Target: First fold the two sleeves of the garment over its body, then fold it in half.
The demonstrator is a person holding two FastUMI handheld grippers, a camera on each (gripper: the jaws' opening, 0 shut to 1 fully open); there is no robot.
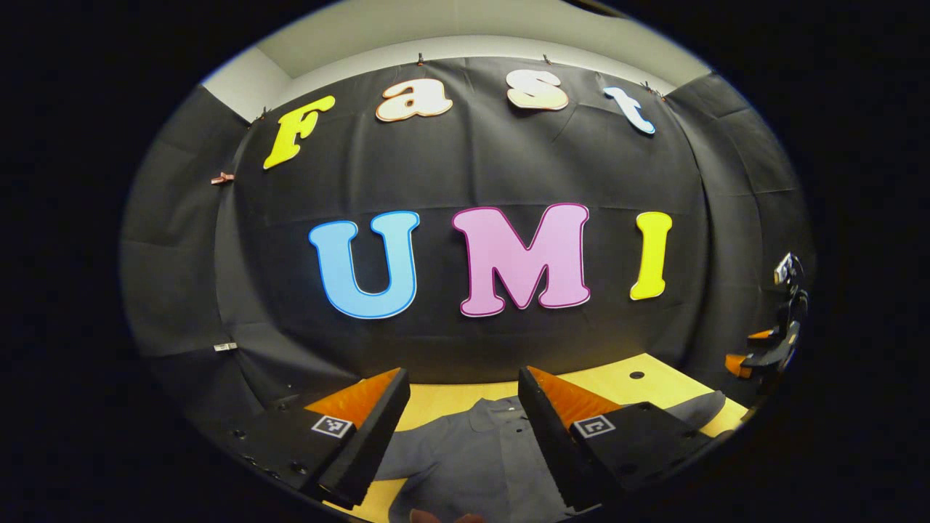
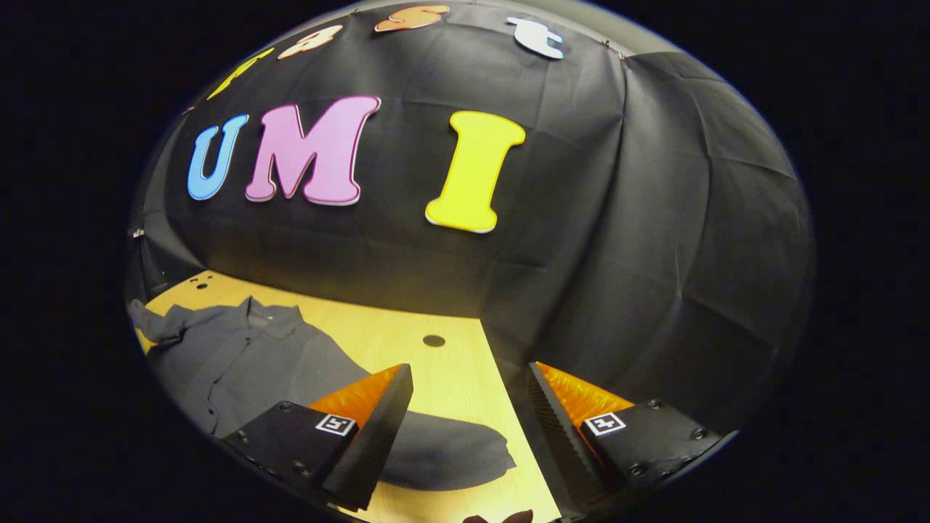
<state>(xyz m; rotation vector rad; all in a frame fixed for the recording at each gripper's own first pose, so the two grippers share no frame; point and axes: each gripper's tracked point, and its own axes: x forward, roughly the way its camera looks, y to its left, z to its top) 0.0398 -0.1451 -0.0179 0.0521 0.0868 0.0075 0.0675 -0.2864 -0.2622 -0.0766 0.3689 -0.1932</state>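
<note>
Plain dark grey shirt (image 2: 247, 363) on pale yellow wooden table (image 2: 407, 327)

No legible words, brands or numbers; the left gripper (image 1: 463, 428) and right gripper (image 2: 471, 428) each bear small square black-and-white coded markers (image 1: 332, 426) (patterns, not text)

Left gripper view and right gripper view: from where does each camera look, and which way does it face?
Left gripper view: rides on the left gripper, over the shirt, facing the wall; its open fingers show, with the right gripper at far right.
Right gripper view: rides on the right gripper, above the table near its right edge; its open fingers show, straddling a sleeve.
Shared: shirt, table, wall.
</note>
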